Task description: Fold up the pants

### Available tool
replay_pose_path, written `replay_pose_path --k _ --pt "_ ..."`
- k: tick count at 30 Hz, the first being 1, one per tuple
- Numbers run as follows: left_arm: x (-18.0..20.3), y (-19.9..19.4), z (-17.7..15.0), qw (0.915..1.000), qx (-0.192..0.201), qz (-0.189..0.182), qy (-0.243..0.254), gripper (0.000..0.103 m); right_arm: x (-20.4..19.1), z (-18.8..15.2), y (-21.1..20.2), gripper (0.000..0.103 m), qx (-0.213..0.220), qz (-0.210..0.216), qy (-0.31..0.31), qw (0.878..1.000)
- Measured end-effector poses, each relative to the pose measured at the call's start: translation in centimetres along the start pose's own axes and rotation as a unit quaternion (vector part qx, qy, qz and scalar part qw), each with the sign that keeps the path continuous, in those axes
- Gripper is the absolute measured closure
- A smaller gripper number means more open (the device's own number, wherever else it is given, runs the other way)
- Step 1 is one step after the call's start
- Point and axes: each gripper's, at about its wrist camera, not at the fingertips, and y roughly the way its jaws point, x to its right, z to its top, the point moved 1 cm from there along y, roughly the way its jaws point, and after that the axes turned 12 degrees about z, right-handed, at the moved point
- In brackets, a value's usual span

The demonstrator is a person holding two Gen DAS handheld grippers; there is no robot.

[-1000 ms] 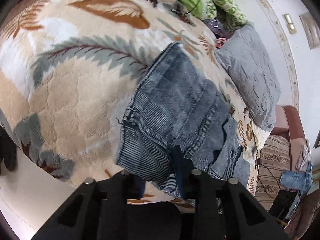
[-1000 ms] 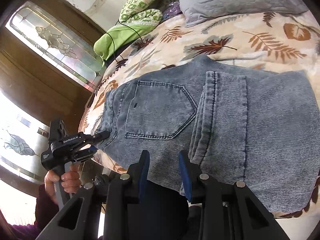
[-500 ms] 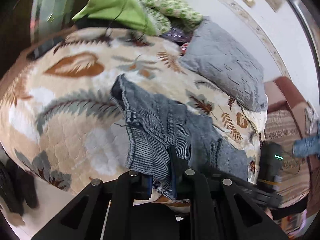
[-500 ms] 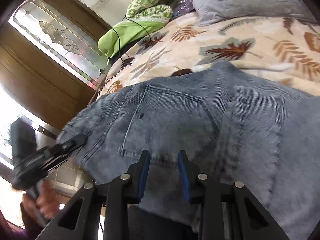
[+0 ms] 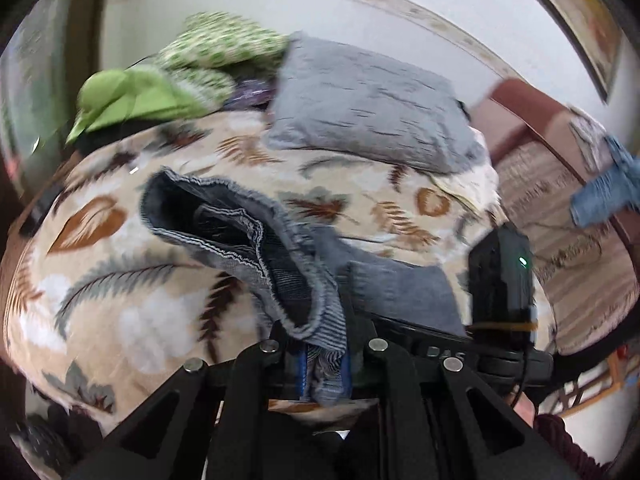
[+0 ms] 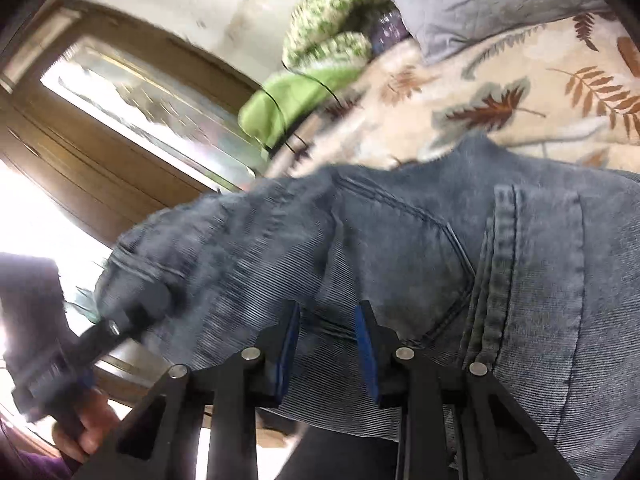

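Pants [image 6: 460, 264] lie on the bed [image 5: 132, 312], back pocket up, one end raised off the bedspread. Left gripper [image 5: 326, 372] fingers are clamped narrow on a bunched denim edge. Right gripper [image 6: 326, 344] fingers sit part open over the cloth near the pocket; the pads look clear of it, but blur makes that uncertain. Step looks like carrying the raised end over. Keep the left clamp tight, pin with the right, land edges aligned.

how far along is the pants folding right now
Done: the jeans already lie doubled on the leaf-print blanket, back pocket up. In hand: the left gripper is shut on the hem end, lifting it. The right gripper has denim between its pads. Left: laying that end over and flattening.
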Motion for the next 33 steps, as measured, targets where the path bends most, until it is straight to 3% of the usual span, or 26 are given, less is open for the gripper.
replay_pose_path --k 5,8,14,16,20,22,27,29,31,33 --pt "5.6 0.1 0.4 0.9980 -0.004 -0.021 0.059 0.090 0.8 -0.3 -3.2 0.073 0.022 0.050 0.002 0.998" --pt "9.1 0.6 0.3 0.9946 -0.013 -0.041 0.094 0.090 2.4 -1.3 -6.9 0.073 0.060 0.072 0.029 0.995" --pt "16.5 3.7 -2.0 0.9816 -0.049 -0.080 0.166 0.090 5.1 -3.6 -13.7 0.073 0.102 0.025 0.055 0.993" --pt "18.2 6.0 -2.8 0.9773 -0.081 -0.095 0.171 0.089 7.3 -4.7 -15.3 0.072 0.114 0.008 0.086 0.990" --pt "18.8 8.9 -3.9 0.9669 -0.161 -0.118 0.158 0.087 11.4 -7.4 -18.1 0.072 0.149 -0.028 0.156 0.976" --pt "17.9 7.8 -3.7 0.9662 -0.150 -0.138 0.158 0.084 12.6 -8.5 -19.9 0.073 0.172 -0.024 0.178 0.968" --pt "13.7 4.3 -0.6 0.9821 -0.068 -0.099 0.145 0.055 11.7 -7.1 -23.7 0.073 0.191 -0.085 0.159 0.965" --pt "11.6 3.9 0.5 0.9864 -0.053 -0.084 0.131 0.055 10.3 -5.5 -27.5 0.073 0.248 -0.110 0.136 0.953" --pt "9.6 4.5 1.5 0.9915 -0.037 -0.039 0.118 0.051 7.8 -4.2 -31.9 0.073 0.322 -0.122 0.107 0.933" --pt "7.6 5.9 1.6 0.9928 -0.046 0.011 0.110 0.049 5.4 -3.1 -33.5 0.073 0.345 -0.134 0.075 0.926"
